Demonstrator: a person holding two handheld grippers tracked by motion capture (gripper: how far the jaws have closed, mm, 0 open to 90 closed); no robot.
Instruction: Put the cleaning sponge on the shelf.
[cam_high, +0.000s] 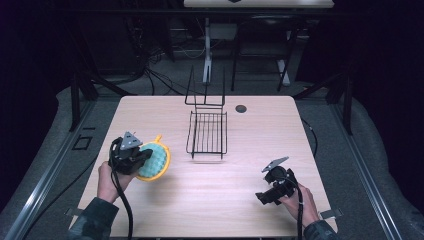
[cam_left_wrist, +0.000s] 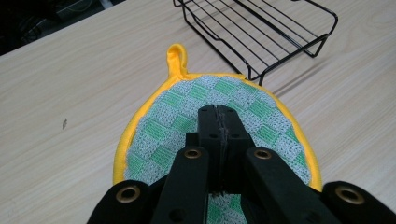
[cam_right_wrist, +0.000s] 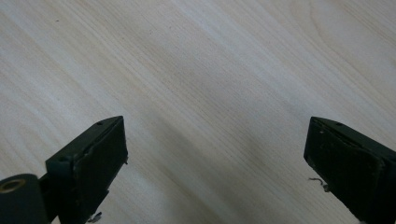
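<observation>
While I work from left to right:
Left gripper: my jaws pinch the pot holder, lifted near the table's left side.
Wire rack: mid-table, bare; placing probably remains.
Right gripper: jaws wide, holding nothing.

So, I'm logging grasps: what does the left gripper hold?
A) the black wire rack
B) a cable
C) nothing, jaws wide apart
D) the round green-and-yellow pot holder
D: the left gripper has its jaws shut together over the pot holder, with the wire rack standing apart.
</observation>
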